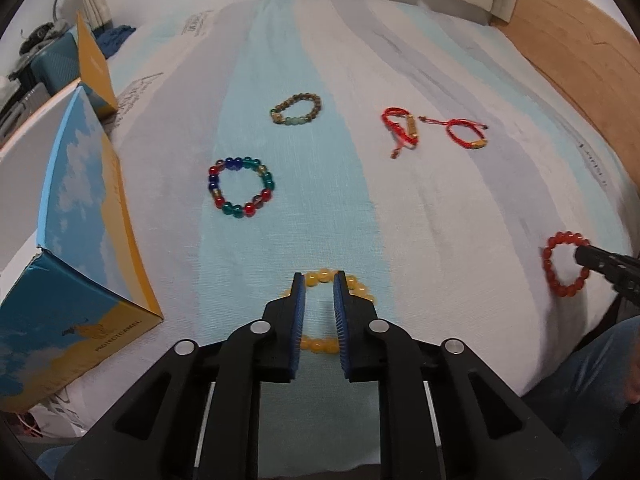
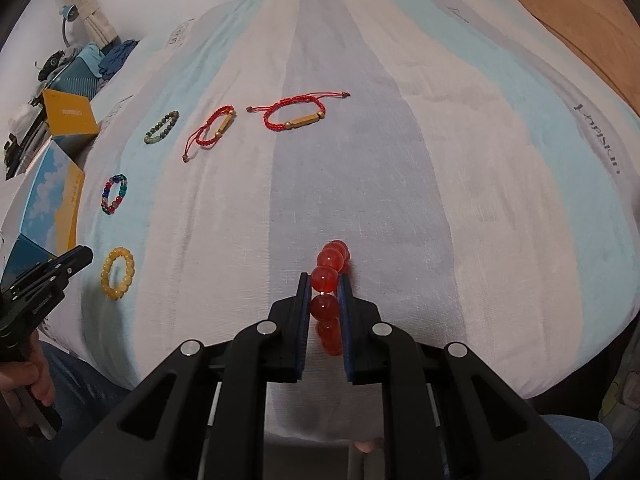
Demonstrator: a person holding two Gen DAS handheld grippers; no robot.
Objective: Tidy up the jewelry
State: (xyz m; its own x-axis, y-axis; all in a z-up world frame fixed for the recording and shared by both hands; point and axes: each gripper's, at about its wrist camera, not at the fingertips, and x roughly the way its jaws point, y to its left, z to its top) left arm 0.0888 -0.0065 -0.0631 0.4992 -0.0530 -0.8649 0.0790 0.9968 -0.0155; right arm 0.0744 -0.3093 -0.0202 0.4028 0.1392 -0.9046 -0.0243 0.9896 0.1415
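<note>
My right gripper [image 2: 325, 278] is shut on a red bead bracelet [image 2: 332, 254], with two beads pinched between its blue pads and the rest of the loop hanging past the tips. In the left wrist view the right gripper [image 1: 581, 254] reaches into that red bracelet [image 1: 554, 284] from the right edge. My left gripper [image 1: 320, 276] hovers over a yellow bead bracelet [image 1: 358, 286] lying flat on the striped sheet, its jaws a narrow gap apart with nothing pinched. From the right wrist view the left gripper [image 2: 82, 256] sits just left of the yellow bracelet [image 2: 119, 253], apart from it.
On the sheet lie a multicoloured bead bracelet [image 1: 250, 210], a brown and green bead bracelet [image 1: 316, 106] and two red cord bracelets [image 1: 402, 128] [image 1: 460, 138]. An open blue and yellow box [image 1: 80, 240] stands at the left. Wooden floor [image 1: 580, 60] lies right of the bed. A person's jeans-clad leg [image 1: 592, 360] is near.
</note>
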